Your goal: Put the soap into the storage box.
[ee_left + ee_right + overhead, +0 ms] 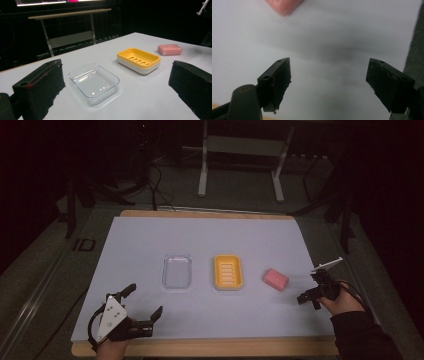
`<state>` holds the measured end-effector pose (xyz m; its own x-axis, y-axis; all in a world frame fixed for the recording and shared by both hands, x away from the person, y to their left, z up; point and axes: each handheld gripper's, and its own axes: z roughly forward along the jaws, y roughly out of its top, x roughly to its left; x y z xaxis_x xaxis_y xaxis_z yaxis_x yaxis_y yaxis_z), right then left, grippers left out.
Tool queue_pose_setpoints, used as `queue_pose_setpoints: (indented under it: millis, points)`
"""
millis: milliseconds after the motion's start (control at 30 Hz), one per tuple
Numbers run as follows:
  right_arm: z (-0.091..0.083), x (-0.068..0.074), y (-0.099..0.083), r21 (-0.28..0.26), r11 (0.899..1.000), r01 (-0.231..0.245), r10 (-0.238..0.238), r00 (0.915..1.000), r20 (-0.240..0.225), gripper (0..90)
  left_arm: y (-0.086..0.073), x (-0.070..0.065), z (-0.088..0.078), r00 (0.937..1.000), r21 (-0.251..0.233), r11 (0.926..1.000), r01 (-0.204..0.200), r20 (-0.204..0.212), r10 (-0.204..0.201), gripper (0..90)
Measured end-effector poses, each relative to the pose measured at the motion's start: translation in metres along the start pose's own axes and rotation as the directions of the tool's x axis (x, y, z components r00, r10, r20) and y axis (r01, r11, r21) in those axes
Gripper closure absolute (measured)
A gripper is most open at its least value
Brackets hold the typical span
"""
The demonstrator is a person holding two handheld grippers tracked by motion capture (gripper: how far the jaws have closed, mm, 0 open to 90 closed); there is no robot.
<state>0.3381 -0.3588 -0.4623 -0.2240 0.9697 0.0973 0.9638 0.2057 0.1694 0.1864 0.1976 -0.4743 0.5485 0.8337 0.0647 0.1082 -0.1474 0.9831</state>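
Observation:
A pink soap bar (275, 279) lies on the white sheet, right of a yellow soap dish (228, 272) with a slotted insert. Left of that sits a clear plastic dish (177, 271) with nothing in it. My right gripper (311, 286) hovers just right of the soap, open, nothing between its jaws. In the right gripper view the gripper (328, 67) points down at bare sheet and the soap (284, 5) peeks in at the top edge. My left gripper (145, 299) rests open near the front left. From it I see the clear dish (93, 82), yellow dish (139, 60) and soap (170, 49) ahead.
The white sheet (150, 235) covers a wooden tabletop whose edge (200, 347) runs along the front. Behind the table stands a metal desk frame (202, 175) on a dark floor with cables. Bare sheet spreads across the back half.

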Motion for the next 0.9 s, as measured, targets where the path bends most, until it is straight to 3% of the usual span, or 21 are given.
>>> queue_pose_setpoints:
  millis: [133, 300, 500, 633, 700, 900]
  points:
    - [0.005, -0.001, 0.000, 0.110, 0.994, 0.003, 0.001, 0.9993, -0.038, 17.5, 0.000, 0.000, 0.000, 1.0000, 0.001, 1.0000, 0.000, 0.001, 0.000, 0.3]
    - [0.009, -0.001, -0.001, 0.187, 0.982, 0.022, -0.012, 0.9985, -0.053, 16.3, 0.000, 0.000, 0.000, 1.0000, 0.003, 1.0000, -0.001, 0.000, 0.001, 0.3]
    - [0.013, 0.004, -0.004, 0.281, 0.955, 0.092, -0.067, 0.9931, -0.097, 16.1, 0.000, 0.000, 0.000, 1.0000, 0.004, 1.0000, 0.000, 0.001, 0.000, 0.3]
    - [0.014, 0.009, -0.006, 0.305, 0.939, 0.157, -0.128, 0.9854, -0.112, 16.2, 0.000, 0.000, 0.000, 1.0000, 0.004, 1.0000, 0.000, 0.001, 0.000, 0.3]
    - [0.014, 0.012, -0.007, 0.298, 0.924, 0.237, -0.211, 0.9704, -0.118, 16.3, 0.000, 0.000, 0.000, 1.0000, 0.004, 1.0000, 0.000, 0.001, 0.000, 0.3]
    - [0.015, 0.023, -0.011, 0.314, 0.875, 0.368, -0.338, 0.9294, -0.148, 17.0, 0.000, 0.000, 0.000, 1.0000, 0.004, 1.0000, 0.001, 0.003, -0.001, 0.3]
